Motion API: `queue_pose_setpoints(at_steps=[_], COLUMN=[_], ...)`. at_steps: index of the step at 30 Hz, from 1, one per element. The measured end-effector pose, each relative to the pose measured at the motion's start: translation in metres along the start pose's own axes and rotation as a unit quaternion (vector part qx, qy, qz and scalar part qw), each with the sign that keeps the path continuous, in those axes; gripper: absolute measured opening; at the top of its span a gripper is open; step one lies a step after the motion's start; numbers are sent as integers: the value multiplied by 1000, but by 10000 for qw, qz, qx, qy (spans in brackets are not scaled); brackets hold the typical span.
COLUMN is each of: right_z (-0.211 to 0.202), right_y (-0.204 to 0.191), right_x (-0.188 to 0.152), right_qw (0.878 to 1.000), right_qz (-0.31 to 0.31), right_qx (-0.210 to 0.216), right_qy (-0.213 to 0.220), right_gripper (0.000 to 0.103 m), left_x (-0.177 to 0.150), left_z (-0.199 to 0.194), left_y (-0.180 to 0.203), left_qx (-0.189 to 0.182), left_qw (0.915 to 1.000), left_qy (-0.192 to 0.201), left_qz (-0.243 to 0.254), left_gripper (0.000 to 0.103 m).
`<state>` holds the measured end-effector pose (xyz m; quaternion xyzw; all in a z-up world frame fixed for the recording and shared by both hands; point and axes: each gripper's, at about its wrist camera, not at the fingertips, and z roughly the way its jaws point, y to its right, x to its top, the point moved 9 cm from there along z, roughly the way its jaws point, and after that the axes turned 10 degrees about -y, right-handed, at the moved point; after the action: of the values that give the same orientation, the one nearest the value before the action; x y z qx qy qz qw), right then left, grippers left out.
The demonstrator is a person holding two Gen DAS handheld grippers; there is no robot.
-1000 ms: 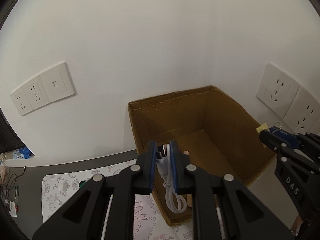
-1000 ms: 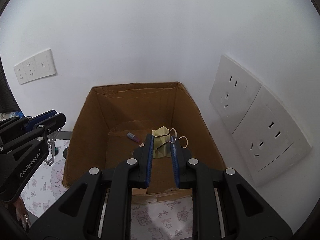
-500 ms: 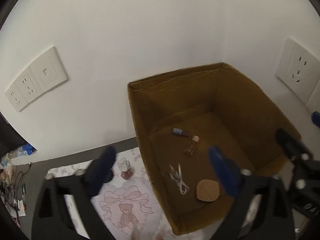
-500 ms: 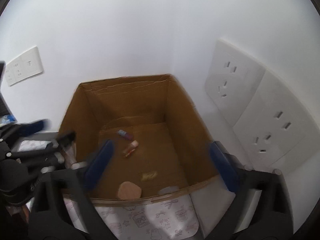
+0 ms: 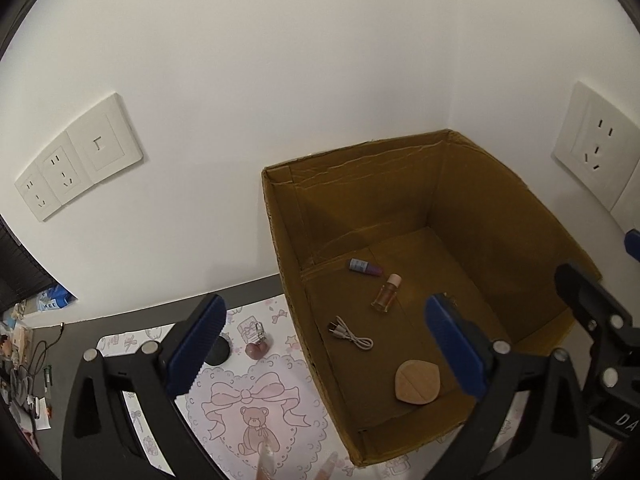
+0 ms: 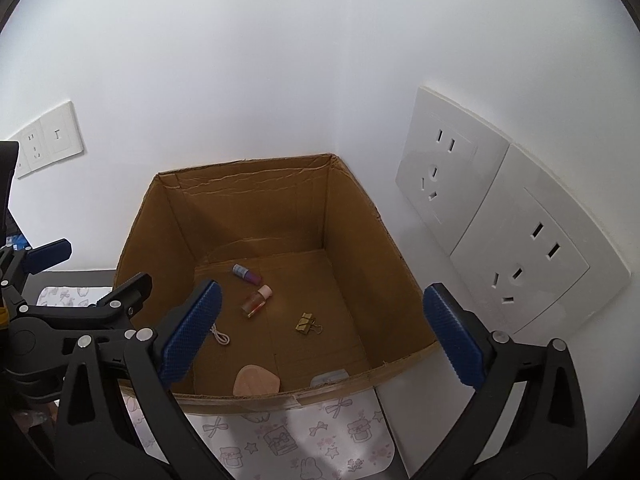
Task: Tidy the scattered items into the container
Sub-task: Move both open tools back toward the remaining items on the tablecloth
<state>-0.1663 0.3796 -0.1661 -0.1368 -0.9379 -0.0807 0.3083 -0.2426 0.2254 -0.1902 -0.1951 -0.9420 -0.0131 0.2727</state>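
Right wrist: box holds two bottles, one clip.

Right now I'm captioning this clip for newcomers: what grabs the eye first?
The open cardboard box in the wall corner, with a white cable, gold binder clip, two small bottles and a tan pad on its floor. Both grippers, left and right, hang wide open above it.
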Motion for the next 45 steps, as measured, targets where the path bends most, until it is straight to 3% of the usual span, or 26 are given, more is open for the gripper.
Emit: queue_pose_setpoints(at_steps=[29, 45], right_z=[-30, -57], right_y=[-37, -112], right_x=[-3, -7], right_qw=[9997, 9973], right_qz=[-145, -525], right_qx=[58, 363], right_qy=[193, 359], right_gripper=[102, 102], left_x=[-15, -43], left_z=[-32, -57], left_y=[-40, -121], left_qx=[75, 397], left_qw=[9995, 9971], left_qy=[199, 260], left_qz=[-243, -599], left_gripper=[100, 100])
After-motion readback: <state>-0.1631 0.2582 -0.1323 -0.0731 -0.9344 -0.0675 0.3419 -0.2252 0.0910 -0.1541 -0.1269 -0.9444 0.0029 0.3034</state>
